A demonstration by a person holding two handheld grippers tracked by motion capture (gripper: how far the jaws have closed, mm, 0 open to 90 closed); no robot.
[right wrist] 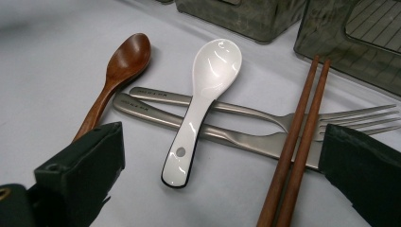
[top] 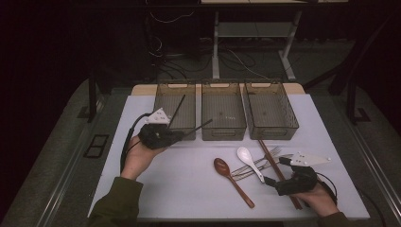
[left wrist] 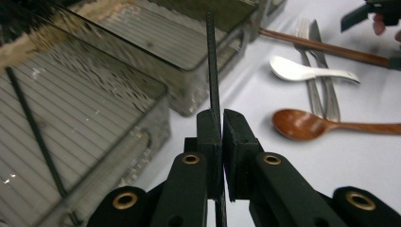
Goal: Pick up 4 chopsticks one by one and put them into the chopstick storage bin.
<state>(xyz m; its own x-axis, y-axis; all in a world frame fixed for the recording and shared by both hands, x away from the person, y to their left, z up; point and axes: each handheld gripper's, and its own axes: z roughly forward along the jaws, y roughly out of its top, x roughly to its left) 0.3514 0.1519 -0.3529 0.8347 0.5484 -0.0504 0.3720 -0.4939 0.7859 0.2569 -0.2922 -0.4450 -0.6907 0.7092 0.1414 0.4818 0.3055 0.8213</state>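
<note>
Your left gripper view shows what the high view blurs: the jaws of your left gripper are pressed together on a thin black chopstick that runs straight up toward twelve o'clock. A second black chopstick lies inside the left bin, at ten o'clock from the jaws. From above, the middle bin and right bin look bare. Your right gripper stands spread wide around the white spoon, forks and brown chopsticks.
</note>
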